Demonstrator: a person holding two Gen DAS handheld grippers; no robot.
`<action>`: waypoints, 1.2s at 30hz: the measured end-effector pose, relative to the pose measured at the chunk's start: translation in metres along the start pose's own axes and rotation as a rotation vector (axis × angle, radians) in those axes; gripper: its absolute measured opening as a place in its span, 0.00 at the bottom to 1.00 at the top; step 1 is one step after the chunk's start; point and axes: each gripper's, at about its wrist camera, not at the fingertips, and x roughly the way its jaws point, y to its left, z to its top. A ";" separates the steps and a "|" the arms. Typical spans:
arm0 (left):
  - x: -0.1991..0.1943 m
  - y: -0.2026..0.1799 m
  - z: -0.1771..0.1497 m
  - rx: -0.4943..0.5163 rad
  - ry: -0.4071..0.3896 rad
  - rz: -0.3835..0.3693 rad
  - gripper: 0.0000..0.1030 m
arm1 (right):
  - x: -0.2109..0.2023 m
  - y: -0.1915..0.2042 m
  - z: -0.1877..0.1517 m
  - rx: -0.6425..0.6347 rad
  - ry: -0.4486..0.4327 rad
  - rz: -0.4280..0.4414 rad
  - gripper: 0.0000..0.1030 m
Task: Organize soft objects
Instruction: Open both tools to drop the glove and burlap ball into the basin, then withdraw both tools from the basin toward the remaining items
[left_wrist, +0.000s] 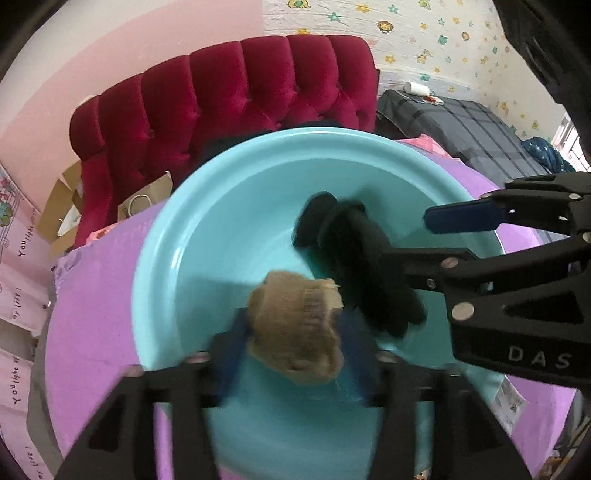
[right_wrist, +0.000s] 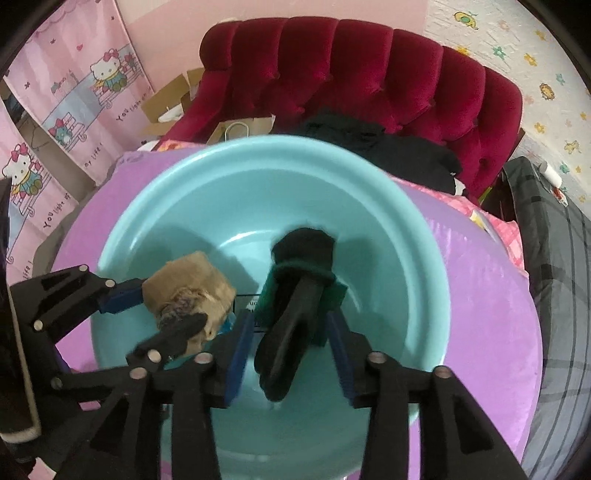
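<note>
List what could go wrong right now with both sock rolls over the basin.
The tan roll hangs near the teal basin's near rim, so from the open left claw it may land outside. The dark roll could snag between the right claw's fingers instead of falling free.

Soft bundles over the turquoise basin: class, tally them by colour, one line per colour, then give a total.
Tan: 1, the tan rolled bundle, between the left tongs.
Black and green: 1, the dark rolled bundle, between the right tongs.
Total: 2, both over the turquoise basin.
</note>
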 end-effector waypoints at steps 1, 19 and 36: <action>-0.002 0.001 0.000 -0.011 -0.005 -0.006 0.90 | -0.002 0.001 0.000 0.000 -0.005 -0.010 0.52; -0.049 -0.014 -0.028 -0.012 -0.048 0.058 1.00 | -0.051 0.003 -0.034 0.073 -0.069 -0.074 1.00; -0.109 -0.033 -0.074 -0.030 -0.061 0.069 1.00 | -0.108 0.016 -0.094 0.095 -0.097 -0.073 1.00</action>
